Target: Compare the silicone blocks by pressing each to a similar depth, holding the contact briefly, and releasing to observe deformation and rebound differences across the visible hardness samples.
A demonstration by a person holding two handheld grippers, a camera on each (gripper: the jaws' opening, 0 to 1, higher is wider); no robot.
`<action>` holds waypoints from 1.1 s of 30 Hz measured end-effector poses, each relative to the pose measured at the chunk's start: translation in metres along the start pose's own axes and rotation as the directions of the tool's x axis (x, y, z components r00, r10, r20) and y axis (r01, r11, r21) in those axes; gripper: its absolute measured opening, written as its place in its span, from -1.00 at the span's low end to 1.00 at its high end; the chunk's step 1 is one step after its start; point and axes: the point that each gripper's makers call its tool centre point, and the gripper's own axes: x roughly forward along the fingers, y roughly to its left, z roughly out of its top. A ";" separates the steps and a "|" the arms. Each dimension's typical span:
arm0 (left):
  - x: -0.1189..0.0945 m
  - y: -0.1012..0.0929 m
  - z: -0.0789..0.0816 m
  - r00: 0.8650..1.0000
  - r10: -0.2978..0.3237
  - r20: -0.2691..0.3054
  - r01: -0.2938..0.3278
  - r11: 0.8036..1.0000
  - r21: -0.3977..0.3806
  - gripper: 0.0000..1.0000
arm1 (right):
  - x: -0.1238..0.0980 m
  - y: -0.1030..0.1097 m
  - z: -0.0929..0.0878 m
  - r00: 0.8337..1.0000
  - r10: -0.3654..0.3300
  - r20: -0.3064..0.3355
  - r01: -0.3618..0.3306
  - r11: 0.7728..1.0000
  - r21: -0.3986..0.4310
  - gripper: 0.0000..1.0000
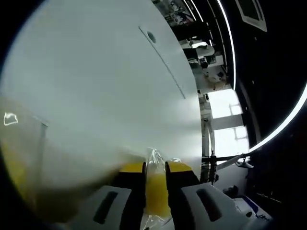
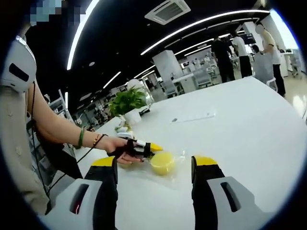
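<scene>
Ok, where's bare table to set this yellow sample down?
Bare white table runs right of the yellow block, toward the far edge. It is crowded on the other side: the left gripper pinches the block's wrap, with a potted plant behind.

Two grippers: the left gripper (image 1: pixel 156 168) and right gripper (image 2: pixel 154 164). One yellow silicone block (image 2: pixel 162 162) (bagged in clear plastic), one potted plant (image 2: pixel 127 105), one white table (image 2: pixel 240 124).
</scene>
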 end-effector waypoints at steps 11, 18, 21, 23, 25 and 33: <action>0.002 -0.006 -0.015 0.997 -0.045 -0.064 0.054 0.987 0.150 -1.00 | -0.001 -0.005 0.001 1.000 -0.019 0.011 0.019 1.000 -0.004 0.03; 0.001 -0.005 -0.017 0.998 -0.009 -0.062 0.011 1.000 0.027 -1.00 | -0.003 -0.006 0.003 0.999 -0.030 0.022 0.031 1.000 -0.006 0.01; 0.000 -0.009 -0.017 0.999 -0.020 -0.038 0.022 0.998 0.056 -1.00 | -0.004 -0.006 0.004 0.999 -0.034 0.024 0.034 0.999 -0.008 0.00; -0.002 -0.010 -0.019 0.999 -0.011 -0.031 0.013 0.999 0.053 -1.00 | -0.004 -0.004 0.005 0.999 -0.033 0.025 0.034 0.999 -0.010 0.00; -0.004 -0.013 -0.019 1.000 -0.007 -0.015 0.010 0.985 0.170 -1.00 | -0.005 -0.003 0.007 0.999 -0.034 0.027 0.034 0.999 -0.014 0.00; -0.019 -0.054 -0.029 0.998 -0.055 0.035 0.032 0.881 0.473 -1.00 | -0.009 0.008 0.013 0.999 -0.031 0.041 0.032 0.999 -0.031 0.00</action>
